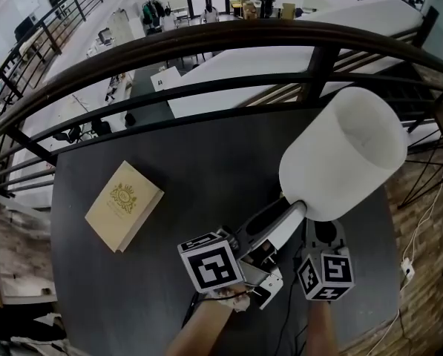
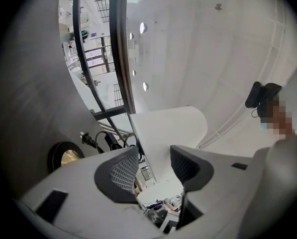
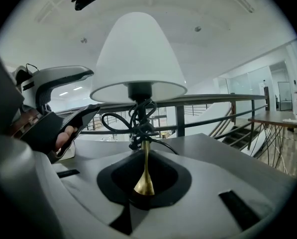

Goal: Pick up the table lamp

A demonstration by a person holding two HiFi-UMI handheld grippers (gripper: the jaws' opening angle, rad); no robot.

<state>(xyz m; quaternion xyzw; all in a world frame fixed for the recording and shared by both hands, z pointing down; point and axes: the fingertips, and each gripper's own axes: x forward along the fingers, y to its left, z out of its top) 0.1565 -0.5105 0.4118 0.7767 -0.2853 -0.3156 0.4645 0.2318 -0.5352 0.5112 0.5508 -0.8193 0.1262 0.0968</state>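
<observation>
One lamp (image 1: 347, 154), one book (image 1: 123, 205); R gripper (image 3: 144, 183) jaws pinch lamp (L gripper (image 2: 155, 166) jaws spread).

Table (image 1: 199, 154), one, dark grey matt rectangular top: carries one closed cream book (image 1: 124, 205), gold emblem on its cover, lying flat toward the table's left side, set askew to the edges.

We get even, soft daylight throughout (no hard shadows), with fisheye warping and black vignetted corners.
</observation>
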